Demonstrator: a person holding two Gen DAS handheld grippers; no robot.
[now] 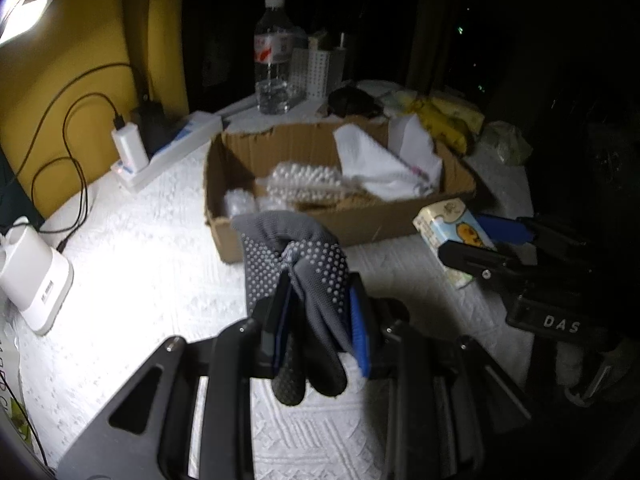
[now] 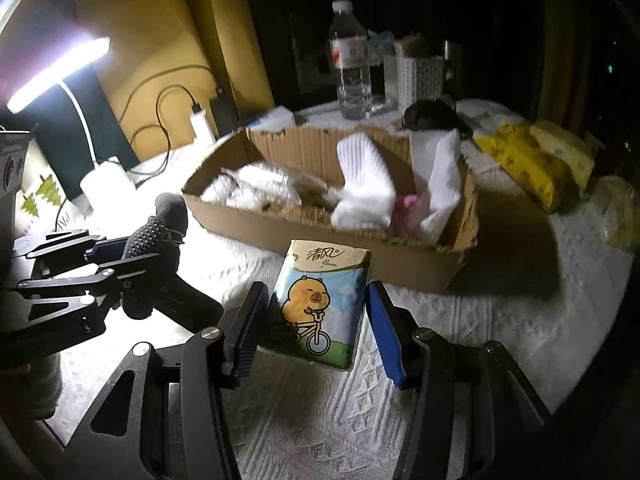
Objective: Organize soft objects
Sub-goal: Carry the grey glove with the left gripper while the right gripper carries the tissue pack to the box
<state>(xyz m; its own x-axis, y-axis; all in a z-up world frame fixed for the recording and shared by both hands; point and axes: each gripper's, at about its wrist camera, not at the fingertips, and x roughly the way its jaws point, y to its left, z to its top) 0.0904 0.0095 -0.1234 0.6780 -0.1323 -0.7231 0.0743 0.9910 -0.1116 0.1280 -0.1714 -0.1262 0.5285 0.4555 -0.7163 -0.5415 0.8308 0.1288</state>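
Note:
My left gripper is shut on a grey dotted sock and holds it above the white cloth, just in front of the cardboard box; the sock also shows in the right wrist view. My right gripper is shut on a tissue pack with a cartoon bear on a bicycle, held near the box's front wall; the pack also shows in the left wrist view. The box holds white socks, a white folded cloth, something pink and white bubbly packing.
A water bottle and a white perforated holder stand behind the box. Yellow packs lie at the right. A power strip with chargers and cables lies at the left, a lamp base beside it.

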